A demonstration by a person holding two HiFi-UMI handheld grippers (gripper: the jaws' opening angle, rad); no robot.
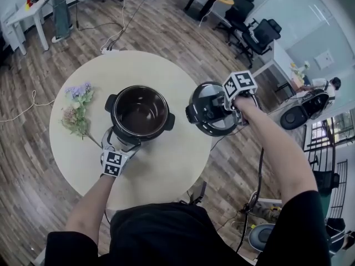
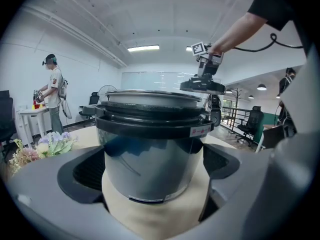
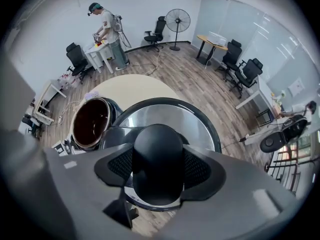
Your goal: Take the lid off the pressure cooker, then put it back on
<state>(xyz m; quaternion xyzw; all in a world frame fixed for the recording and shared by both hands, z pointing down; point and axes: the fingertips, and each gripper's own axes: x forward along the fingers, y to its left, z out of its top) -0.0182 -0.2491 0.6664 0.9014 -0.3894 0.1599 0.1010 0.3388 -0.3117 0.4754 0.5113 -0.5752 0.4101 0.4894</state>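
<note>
The open pressure cooker pot (image 1: 140,114) stands on the round beige table (image 1: 166,165), its dark inside showing. My left gripper (image 1: 119,144) reaches in low from the near side, its jaws on either side of the pot's silver body (image 2: 150,159), the pads against it. The lid (image 1: 211,111) hangs in the air off the table's right edge, well clear of the pot. My right gripper (image 1: 226,105) points down and is shut on the lid's black knob (image 3: 157,159). In the left gripper view the lid (image 2: 202,85) floats above and right of the pot's rim.
A bunch of artificial flowers (image 1: 76,108) lies on the table's left side. A person (image 1: 60,10) stands at a white desk at the far left. Office chairs (image 1: 252,32) and a floor fan (image 3: 177,21) stand farther off. Cables trail over the wooden floor.
</note>
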